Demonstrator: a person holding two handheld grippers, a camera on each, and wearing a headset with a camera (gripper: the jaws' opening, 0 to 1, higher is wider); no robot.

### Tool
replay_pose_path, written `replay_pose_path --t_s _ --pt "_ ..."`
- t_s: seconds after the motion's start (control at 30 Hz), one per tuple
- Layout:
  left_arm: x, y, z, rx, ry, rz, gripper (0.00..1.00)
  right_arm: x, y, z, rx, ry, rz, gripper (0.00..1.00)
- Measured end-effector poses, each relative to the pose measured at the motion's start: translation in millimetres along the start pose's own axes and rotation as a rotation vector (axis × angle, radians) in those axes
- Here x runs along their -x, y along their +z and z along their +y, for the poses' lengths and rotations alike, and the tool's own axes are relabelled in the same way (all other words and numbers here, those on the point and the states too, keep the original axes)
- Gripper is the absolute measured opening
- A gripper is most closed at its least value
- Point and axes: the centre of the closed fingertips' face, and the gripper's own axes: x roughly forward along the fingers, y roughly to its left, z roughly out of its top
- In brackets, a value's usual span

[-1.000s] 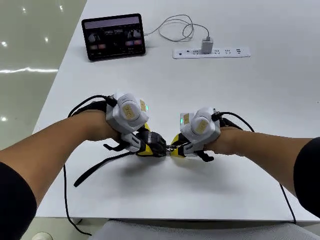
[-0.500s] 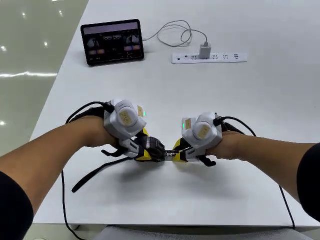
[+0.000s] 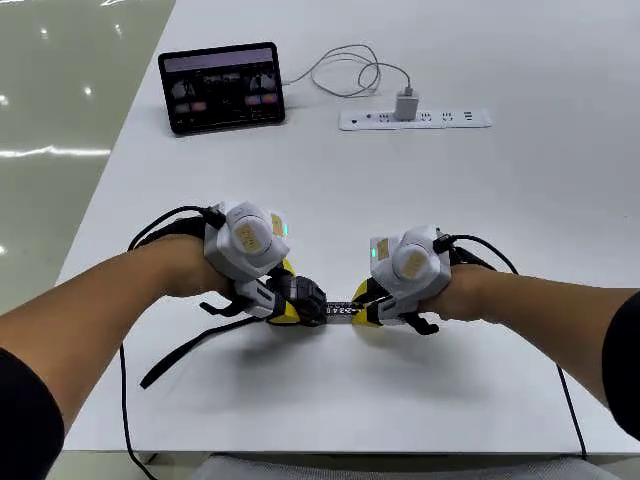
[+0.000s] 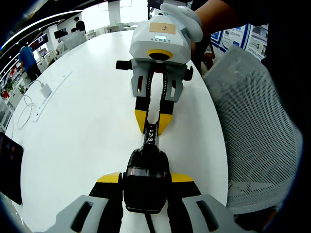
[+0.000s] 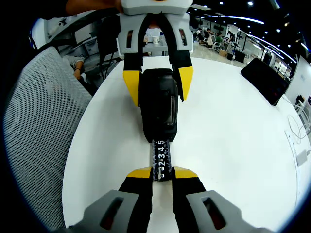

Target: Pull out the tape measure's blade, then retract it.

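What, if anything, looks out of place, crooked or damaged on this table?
Nothing stands out. The left hand-held gripper clamps the tape measure, and its short blade runs straight and flat to the right hand-held gripper. The tablet and the power strip sit tidy at the far side.

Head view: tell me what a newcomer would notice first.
The left hand-held gripper clamps the black tape measure near the front edge of the table; the right hand-held gripper pinches its short drawn-out blade. A lit tablet and a power strip sit at the far side.
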Motion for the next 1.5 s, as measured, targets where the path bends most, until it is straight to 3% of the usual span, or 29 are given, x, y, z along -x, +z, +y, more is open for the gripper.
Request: replay_pose_path --t_s 1.5 --pt "1.3 1.3 -2.4 0.009 0.007 -0.011 0.31 16.1 -21.6 -0.6 -0.025 -0.006 0.032 0.10"
